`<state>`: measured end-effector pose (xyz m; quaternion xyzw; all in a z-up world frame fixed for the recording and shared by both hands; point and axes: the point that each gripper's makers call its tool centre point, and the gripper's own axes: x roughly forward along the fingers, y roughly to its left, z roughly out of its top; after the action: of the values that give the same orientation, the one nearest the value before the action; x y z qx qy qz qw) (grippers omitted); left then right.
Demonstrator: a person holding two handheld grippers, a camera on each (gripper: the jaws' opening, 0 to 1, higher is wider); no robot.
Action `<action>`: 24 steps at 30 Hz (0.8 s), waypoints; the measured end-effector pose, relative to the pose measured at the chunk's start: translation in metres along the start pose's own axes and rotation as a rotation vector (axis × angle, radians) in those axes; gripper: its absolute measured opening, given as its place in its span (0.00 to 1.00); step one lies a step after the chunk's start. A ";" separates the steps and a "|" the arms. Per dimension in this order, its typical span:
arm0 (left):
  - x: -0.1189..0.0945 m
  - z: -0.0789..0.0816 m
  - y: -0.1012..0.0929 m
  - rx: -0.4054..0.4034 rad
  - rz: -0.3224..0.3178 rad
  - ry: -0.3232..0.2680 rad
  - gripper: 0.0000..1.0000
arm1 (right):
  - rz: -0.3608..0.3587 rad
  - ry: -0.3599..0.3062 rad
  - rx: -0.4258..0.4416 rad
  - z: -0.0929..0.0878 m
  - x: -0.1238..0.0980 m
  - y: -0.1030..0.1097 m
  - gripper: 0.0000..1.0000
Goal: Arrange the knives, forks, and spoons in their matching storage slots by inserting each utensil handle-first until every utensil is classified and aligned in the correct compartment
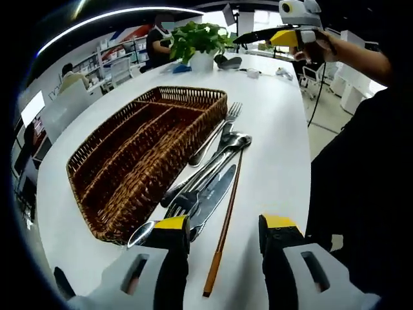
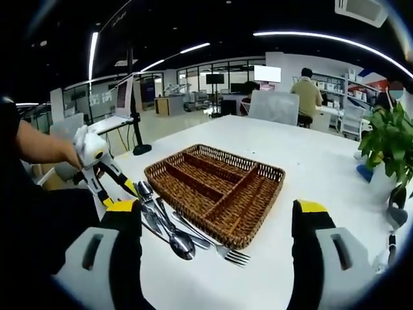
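Note:
A brown wicker tray [image 1: 193, 90] with long compartments lies on the white table, and I see nothing in its slots. Beside its long side lies a loose pile of metal cutlery: a fork [image 1: 227, 121], a knife [image 1: 216, 194], a spoon [image 1: 141, 234] and a thin wooden stick [image 1: 222, 239]. My left gripper [image 1: 224, 226] hovers open just over the near end of that pile. My right gripper [image 2: 216, 210] is open in the air, facing the tray [image 2: 271, 171] from the other side, with a spoon [image 2: 181, 244] and fork [image 2: 235, 257] below it. A hand holds the right gripper [image 1: 293, 35] high.
A potted plant [image 1: 200, 42] and small items stand at the far end of the table. The plant [image 2: 387, 142] sits right of the tray in the right gripper view. The left gripper [image 2: 106, 171] is at the table's edge. People sit at desks behind.

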<state>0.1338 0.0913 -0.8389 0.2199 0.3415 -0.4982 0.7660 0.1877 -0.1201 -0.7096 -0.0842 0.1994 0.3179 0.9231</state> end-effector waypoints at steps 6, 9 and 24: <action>0.009 -0.005 0.003 0.014 0.001 0.035 0.35 | 0.006 0.023 -0.026 -0.004 0.002 0.005 1.00; 0.013 -0.012 0.001 0.017 -0.013 0.066 0.32 | -0.014 0.052 -0.079 -0.009 0.001 0.002 1.00; 0.025 -0.015 0.002 0.080 -0.028 0.105 0.20 | -0.013 0.025 -0.037 -0.005 -0.003 -0.003 1.00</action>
<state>0.1373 0.0874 -0.8674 0.2716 0.3641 -0.5098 0.7306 0.1857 -0.1253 -0.7130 -0.1062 0.2043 0.3146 0.9209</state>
